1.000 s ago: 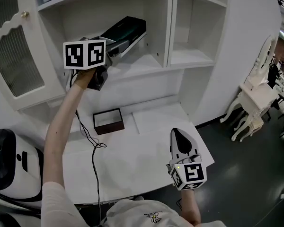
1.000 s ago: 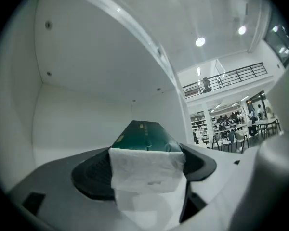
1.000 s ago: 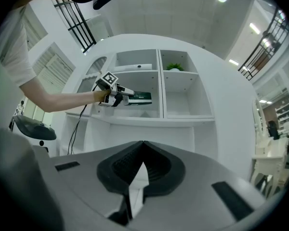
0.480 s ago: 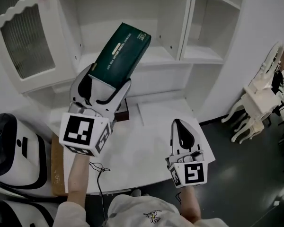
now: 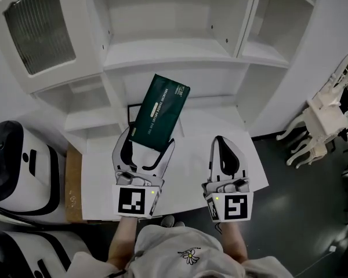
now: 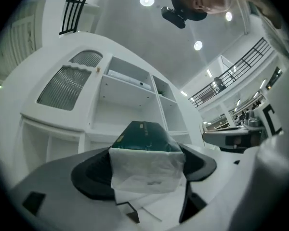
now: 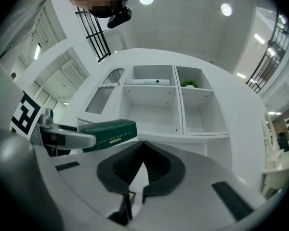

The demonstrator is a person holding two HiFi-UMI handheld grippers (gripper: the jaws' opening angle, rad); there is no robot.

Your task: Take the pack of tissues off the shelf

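Above the white surface (image 5: 191, 161), clear of the shelf (image 5: 162, 54), the left gripper (image 5: 149, 146) has its jaws pinching one end of the green pack of tissues (image 5: 160, 112). The right gripper (image 5: 219, 141) has its jaws pressed together, empty.

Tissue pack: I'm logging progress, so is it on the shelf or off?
Off. The left gripper is shut on the tissue pack, holding it in front of the shelf.
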